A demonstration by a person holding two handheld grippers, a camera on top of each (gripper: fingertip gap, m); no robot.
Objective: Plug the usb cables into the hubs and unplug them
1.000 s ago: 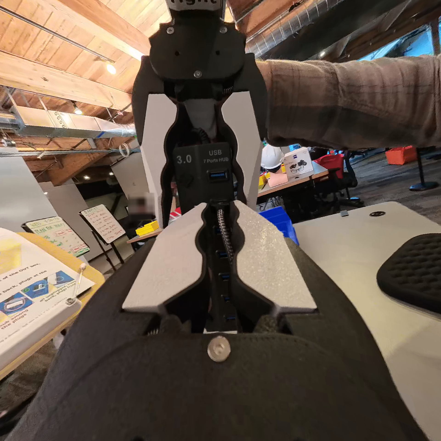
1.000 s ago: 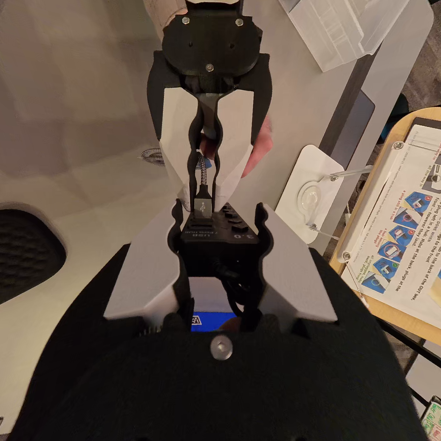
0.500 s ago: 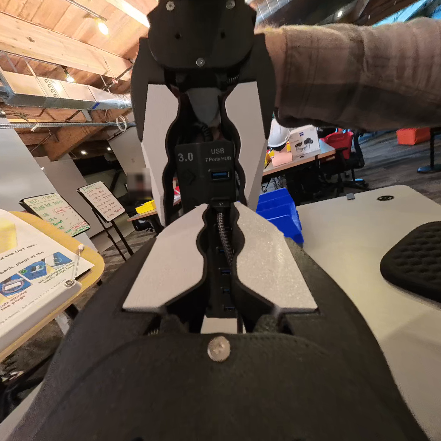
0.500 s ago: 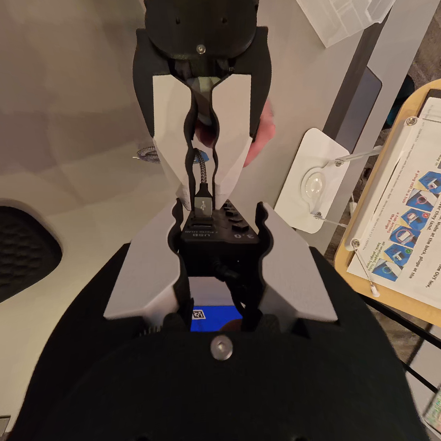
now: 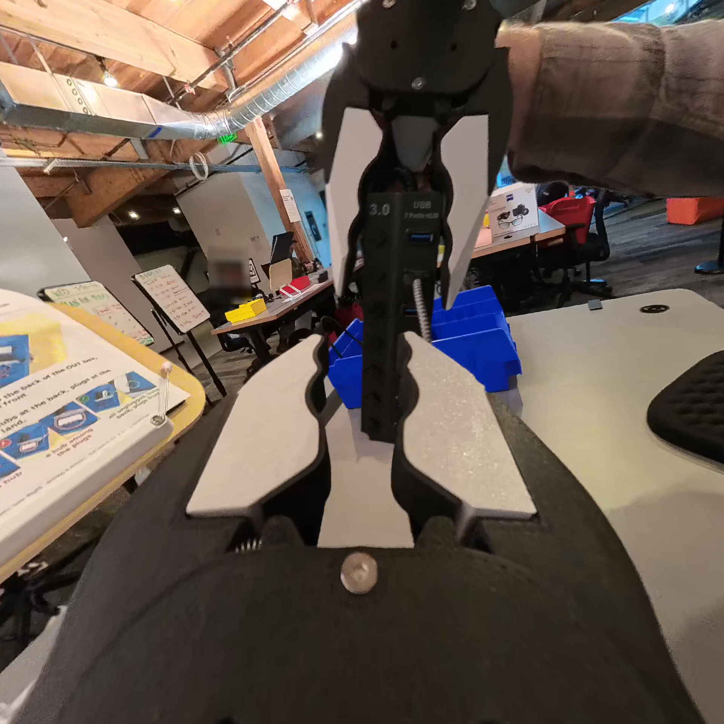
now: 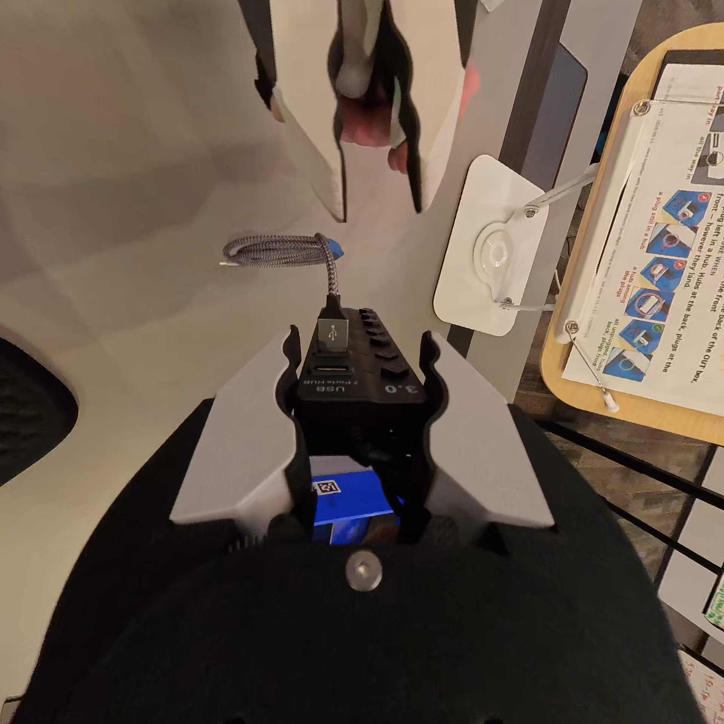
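Gripping hub (image 6: 352, 388), right tool (image 6: 360, 341); left tool (image 5: 362, 344) released; blue bins (image 5: 474, 344) behind.

Right hand-held gripper (image 5: 395, 290) clamps the black hub (image 5: 395, 282) (braided cable (image 5: 422, 309) plugged in).

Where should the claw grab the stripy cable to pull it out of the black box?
Pinch the stiff black collar just behind the silver plug, not the bendy braided cord. Come straight along the plug's line, facing the hub held by the right claw, so it probably slides out without twisting.
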